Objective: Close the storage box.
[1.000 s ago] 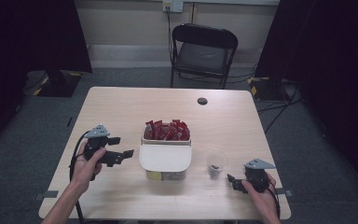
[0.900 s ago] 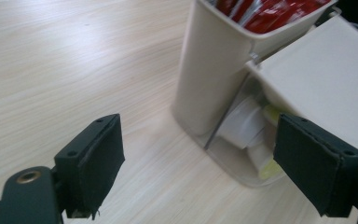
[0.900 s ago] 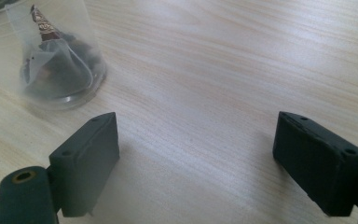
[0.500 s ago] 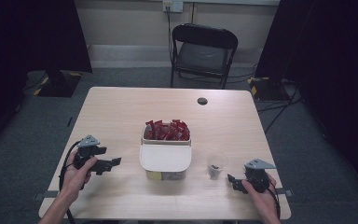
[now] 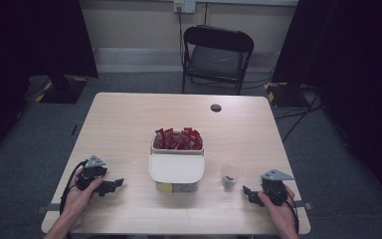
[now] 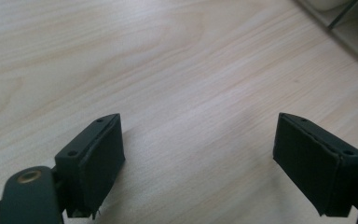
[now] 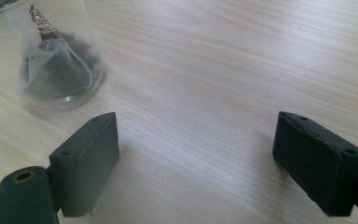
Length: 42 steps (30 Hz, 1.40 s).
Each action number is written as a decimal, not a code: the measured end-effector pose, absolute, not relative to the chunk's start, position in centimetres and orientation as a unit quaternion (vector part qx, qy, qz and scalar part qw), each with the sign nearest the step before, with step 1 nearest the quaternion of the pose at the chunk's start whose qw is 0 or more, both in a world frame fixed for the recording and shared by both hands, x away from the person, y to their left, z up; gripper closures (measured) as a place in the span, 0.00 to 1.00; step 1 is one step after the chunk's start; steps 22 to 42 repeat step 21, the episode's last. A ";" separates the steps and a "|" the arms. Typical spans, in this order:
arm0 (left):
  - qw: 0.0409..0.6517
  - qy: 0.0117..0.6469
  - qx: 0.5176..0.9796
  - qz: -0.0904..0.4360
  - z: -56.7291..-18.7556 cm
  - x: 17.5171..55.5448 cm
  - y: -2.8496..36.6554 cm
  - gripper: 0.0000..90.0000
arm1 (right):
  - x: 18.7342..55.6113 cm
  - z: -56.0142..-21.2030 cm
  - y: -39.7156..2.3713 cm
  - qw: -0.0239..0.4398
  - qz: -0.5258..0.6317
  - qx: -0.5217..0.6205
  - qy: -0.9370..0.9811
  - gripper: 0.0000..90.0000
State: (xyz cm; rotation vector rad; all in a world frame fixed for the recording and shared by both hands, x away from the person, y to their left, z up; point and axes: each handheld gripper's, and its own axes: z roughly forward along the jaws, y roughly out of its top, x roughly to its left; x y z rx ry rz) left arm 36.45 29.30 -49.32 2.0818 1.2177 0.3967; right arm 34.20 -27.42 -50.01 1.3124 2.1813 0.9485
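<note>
Both your claws rest low near the table's near edge, one toward each near corner, which reads as a parked stance: nothing is carried, and the work things sit between them within easy reach.

Your left claw [image 5: 113,185] has its jaws spread with only bare wood between them, as the left gripper view confirms; they have just been opening a little, with nothing between them. It points toward the white container [image 5: 176,169] at the table's middle, which stays well apart from it. That container's lidded front half faces you, while its open rear half holds the red packets [image 5: 178,139], likely so you can pick from the back without lifting the lid.

Your right claw [image 5: 248,193] is also spread and empty. The clear plastic cup [image 7: 58,60] stands upright just ahead of it and off toward its left jaw, near but not touching; in the high view it sits between the claw and the container. Inside the cup lies what looks like a tea bag with dark contents, though the plastic blurs it, so I can't be sure.
</note>
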 end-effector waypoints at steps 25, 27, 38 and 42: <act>0.334 0.458 0.801 0.191 -50.3 37.1 28.1 0.00 | 34.2 -50.0 -27.4 0.212 0.340 0.474 0.784 0.15; 0.334 0.458 0.801 0.191 -50.3 37.1 28.1 0.00 | 34.2 -50.0 -27.4 0.212 0.340 0.474 0.784 0.15; 0.334 0.458 0.801 0.191 -50.3 37.1 28.1 0.00 | 34.2 -50.0 -27.4 0.212 0.340 0.474 0.784 0.15; 0.334 0.458 0.801 0.191 -50.3 37.1 28.1 0.00 | 34.2 -50.0 -27.4 0.212 0.340 0.474 0.784 0.15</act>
